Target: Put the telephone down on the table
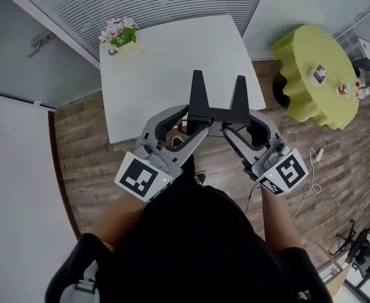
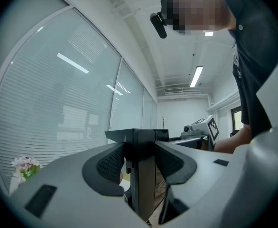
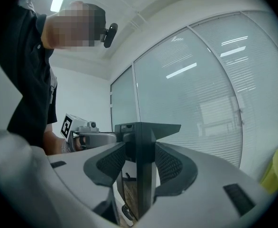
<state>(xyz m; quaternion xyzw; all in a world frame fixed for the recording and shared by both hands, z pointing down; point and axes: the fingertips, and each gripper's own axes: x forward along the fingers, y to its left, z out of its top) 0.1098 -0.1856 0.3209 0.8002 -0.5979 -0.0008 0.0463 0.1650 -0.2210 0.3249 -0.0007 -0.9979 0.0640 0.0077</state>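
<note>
While my left gripper [image 1: 192, 130] and right gripper [image 1: 231, 131] each clamp one end of the black telephone [image 1: 218, 112], it is held level between them, over the near edge of the white table [image 1: 166, 62].

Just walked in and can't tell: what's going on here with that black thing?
A person holds a gripper in each hand. The left gripper and the right gripper are both shut on a black telephone, one at each end. It hangs over the near edge of the white table, not yet set down. Some flowers stand at the table's far corner.
</note>
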